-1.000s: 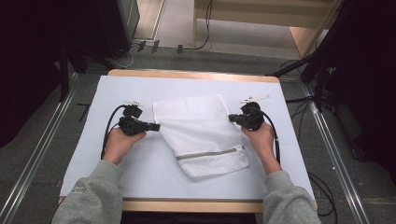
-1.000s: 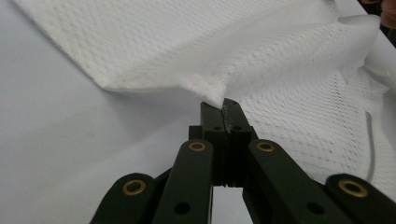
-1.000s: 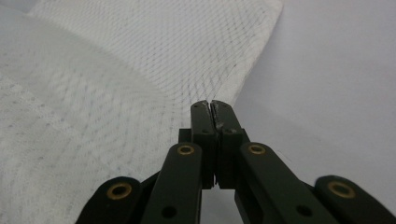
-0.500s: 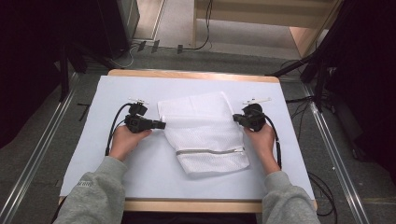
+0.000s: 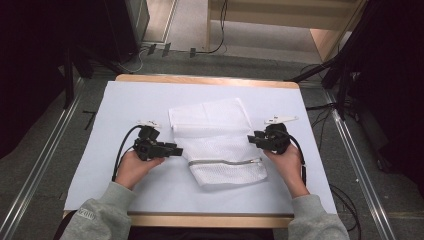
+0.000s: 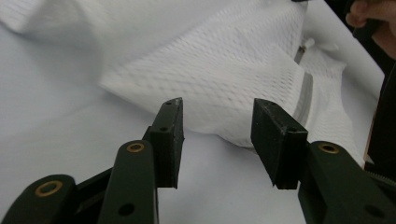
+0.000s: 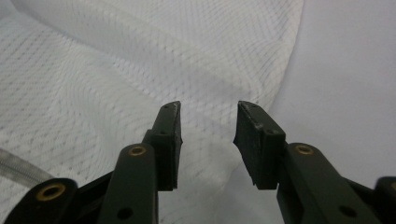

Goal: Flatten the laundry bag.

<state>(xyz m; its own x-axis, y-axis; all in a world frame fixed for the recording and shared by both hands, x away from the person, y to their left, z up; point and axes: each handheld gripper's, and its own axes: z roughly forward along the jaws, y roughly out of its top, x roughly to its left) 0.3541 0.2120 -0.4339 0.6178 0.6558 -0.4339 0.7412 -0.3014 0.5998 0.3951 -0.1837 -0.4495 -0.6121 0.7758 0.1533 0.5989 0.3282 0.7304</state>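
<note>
White mesh laundry bag [image 5: 220,142]: flat at frame centre on white table cover [image 5: 125,100], zipper [image 5: 225,162] across lower part. Left gripper [image 5: 172,150]: left of centre, just beside bag's left edge, jaws just opened, nothing between them. Right gripper [image 5: 254,140]: right of centre at bag's right edge, jaws likewise just opened, 0 contact with mesh.

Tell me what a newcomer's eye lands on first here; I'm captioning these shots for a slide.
First the white mesh laundry bag with its grey zipper, lying mid-table on the pale sheet. Next the two black grippers flanking it: the left gripper at its left edge and the right gripper at its right edge. Both have just been opening, with nothing between the jaws.
</note>
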